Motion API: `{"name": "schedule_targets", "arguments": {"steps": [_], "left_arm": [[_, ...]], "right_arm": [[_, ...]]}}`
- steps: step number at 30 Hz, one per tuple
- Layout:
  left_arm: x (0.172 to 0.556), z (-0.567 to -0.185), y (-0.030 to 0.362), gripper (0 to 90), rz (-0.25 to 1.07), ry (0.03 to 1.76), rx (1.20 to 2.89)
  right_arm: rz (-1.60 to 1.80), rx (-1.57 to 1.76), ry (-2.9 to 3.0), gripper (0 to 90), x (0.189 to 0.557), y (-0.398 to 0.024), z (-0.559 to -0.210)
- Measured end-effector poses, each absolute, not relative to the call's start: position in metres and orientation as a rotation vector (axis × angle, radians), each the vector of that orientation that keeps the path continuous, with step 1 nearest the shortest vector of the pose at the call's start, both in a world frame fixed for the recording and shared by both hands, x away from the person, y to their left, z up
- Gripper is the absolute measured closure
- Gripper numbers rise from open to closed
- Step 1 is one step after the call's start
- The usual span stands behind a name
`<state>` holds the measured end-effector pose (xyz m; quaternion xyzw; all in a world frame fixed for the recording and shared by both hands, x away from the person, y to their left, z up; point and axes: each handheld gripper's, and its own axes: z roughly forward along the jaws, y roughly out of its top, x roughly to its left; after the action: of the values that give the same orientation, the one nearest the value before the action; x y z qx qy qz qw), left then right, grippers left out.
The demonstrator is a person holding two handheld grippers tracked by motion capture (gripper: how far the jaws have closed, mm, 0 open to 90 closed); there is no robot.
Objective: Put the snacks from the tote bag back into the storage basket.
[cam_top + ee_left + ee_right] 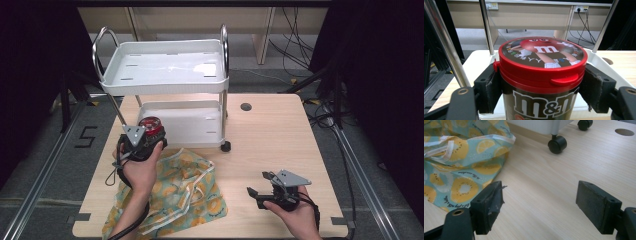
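**Red-lidded M&M's canister held at the cart**

The M&M's canister (542,80) is clamped between the left gripper (145,137) jaws, before the white cart's (165,70) lower tray. The right gripper (541,205) is held wide open, empty, beside the fruit-print bag (185,185).

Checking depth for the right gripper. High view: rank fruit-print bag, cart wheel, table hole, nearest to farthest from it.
1. Fruit-print bag, left of the right gripper.
2. Cart wheel, ahead and left.
3. Table hole, farthest, straight ahead.
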<state>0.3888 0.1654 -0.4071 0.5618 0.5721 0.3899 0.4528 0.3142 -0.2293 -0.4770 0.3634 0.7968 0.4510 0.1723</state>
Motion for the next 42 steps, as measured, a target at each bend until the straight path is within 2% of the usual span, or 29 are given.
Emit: {"name": "schedule_targets", "arguments": {"steps": [42], "left_arm": [[0.41, -0.405, 0.168, 25.4, 0.973, 1.432, 1.379]], "right_arm": [[1.275, 0.99, 2.244, 22.7, 0.317, -0.231, -0.478]]}}
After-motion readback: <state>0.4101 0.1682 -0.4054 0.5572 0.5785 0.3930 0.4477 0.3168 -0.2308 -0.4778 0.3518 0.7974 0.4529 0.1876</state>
